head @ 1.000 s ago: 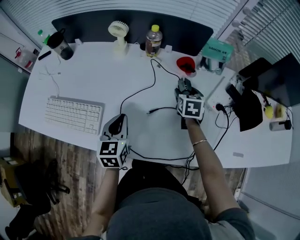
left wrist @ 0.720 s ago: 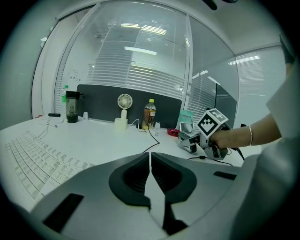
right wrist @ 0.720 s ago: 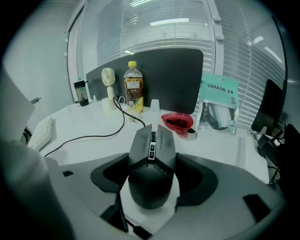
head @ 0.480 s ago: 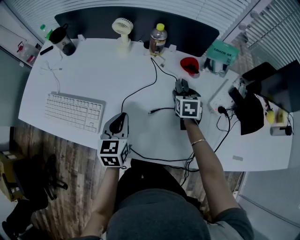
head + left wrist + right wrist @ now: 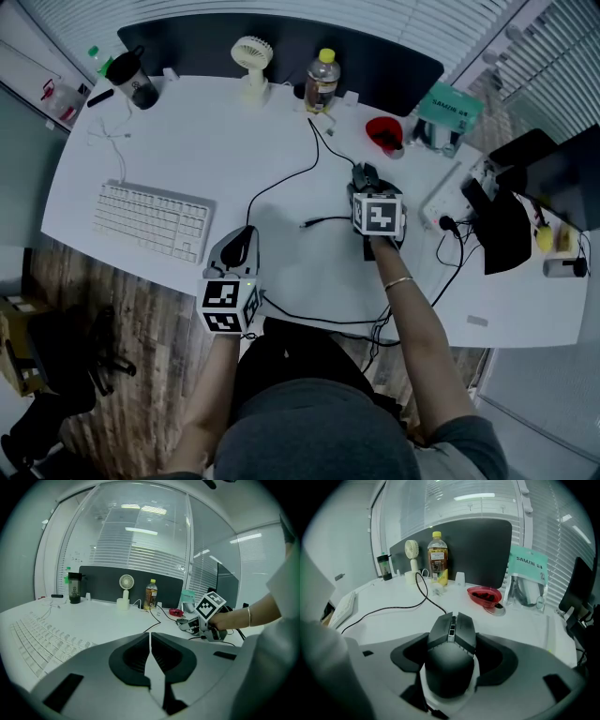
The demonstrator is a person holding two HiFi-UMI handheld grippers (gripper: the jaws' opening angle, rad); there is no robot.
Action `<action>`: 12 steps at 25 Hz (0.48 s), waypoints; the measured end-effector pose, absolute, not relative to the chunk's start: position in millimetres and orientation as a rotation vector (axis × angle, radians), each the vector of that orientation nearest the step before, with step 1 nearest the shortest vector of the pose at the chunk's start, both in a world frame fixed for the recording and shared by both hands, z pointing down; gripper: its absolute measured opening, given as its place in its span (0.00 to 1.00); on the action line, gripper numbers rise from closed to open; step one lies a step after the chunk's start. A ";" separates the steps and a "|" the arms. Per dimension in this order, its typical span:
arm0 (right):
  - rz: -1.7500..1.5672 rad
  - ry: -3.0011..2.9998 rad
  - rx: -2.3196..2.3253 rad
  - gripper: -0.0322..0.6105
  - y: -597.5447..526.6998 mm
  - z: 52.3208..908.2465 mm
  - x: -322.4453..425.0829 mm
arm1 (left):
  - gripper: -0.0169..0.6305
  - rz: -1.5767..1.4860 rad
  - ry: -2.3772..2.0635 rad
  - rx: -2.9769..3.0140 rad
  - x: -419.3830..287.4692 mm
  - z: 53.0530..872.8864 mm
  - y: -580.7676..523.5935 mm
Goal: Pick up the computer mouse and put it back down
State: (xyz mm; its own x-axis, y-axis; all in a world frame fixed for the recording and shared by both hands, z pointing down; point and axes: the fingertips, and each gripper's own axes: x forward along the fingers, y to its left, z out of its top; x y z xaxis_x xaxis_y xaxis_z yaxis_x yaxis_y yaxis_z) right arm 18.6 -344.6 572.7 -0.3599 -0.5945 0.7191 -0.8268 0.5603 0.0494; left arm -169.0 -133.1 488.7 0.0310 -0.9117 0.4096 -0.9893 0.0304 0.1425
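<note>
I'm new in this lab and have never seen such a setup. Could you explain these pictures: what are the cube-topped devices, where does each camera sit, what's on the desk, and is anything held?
There is no robot here. A person holds a gripper in each hand, and the patterned cubes are part of the grippers. The top-down picture comes from a camera on the person's head. The other two come from cameras riding on each gripper, looking along its jaws. On the white desk are a keyboard, a small fan, a bottle, a black cup, a red dish and a black cable. The left gripper is empty, jaws together, near the desk's front edge. The right gripper has its jaws closed on a black mouse.
</note>
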 end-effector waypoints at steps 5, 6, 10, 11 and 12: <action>0.433 -2.110 1.124 0.53 -345.8 573.1 16.8 | 0.07 0.270 -1.930 1.914 -170.8 491.9 -130.0; 0.440 -2.111 1.124 0.53 -345.5 573.4 17.0 | 0.07 0.270 -1.928 1.913 -170.8 492.5 -129.4; 0.453 -2.122 1.117 0.53 -345.1 575.2 16.6 | 0.07 0.271 -1.922 1.912 -170.0 493.7 -129.0; 0.453 -2.121 1.116 0.53 -345.1 575.2 16.7 | 0.07 0.271 -1.921 1.914 -169.8 493.4 -129.2; 0.451 -2.120 1.115 0.53 -345.1 575.0 16.7 | 0.07 0.270 -1.921 1.915 -169.8 492.9 -129.6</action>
State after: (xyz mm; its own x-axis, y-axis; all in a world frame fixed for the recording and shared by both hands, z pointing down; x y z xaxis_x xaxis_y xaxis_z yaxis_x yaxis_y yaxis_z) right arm 16.7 -345.1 575.0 -0.3935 -0.5817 0.7119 -0.8209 0.5709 0.0127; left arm -169.8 -129.6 492.9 0.0305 -0.9080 0.4178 -0.9880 0.0358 0.1501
